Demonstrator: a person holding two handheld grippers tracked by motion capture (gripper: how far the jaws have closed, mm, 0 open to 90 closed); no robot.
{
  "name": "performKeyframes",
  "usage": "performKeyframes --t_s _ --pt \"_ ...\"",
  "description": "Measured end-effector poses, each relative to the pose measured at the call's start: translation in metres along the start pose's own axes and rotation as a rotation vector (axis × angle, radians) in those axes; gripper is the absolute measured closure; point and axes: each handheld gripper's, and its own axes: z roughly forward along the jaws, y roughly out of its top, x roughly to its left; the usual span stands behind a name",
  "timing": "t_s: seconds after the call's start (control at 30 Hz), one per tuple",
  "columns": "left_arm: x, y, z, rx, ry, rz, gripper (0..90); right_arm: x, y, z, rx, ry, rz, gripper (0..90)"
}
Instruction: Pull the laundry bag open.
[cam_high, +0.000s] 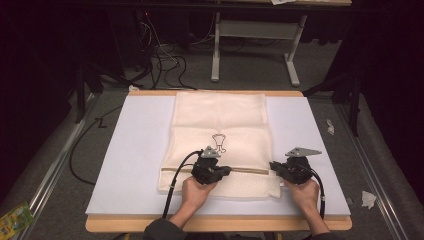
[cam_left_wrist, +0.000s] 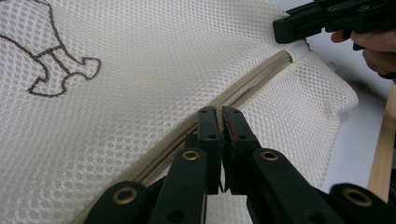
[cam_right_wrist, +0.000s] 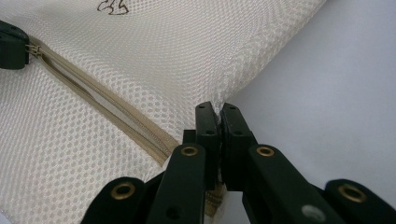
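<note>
On the white-covered bench (cam_high: 130, 150): mesh laundry bag (cam_high: 220, 135) with its zipper (cam_left_wrist: 252, 84) partly worked.

The left hand-held gripper (cam_left_wrist: 219, 114) was clamped on the zipper pull mid-seam; the right hand-held gripper (cam_right_wrist: 217, 112) pinched the bag's corner at the zipper's end. Between them the zipper gaped, so roughly half the seam's run seemingly remained. No brand or lettering was legible; the bag bore an outline drawing (cam_high: 218, 142).

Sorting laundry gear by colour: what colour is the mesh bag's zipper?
Beige, slightly darker than the cream mesh bag; the zipper shows best in the left gripper view.
</note>
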Motion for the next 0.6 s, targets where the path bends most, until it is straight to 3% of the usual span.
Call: performKeyframes --t_s 0.6 --pt "0.008 -0.004 -0.012 -0.023 0.011 -0.014 87.1 0.001 0.000 0.002 0.006 -0.004 -0.009 88.7"
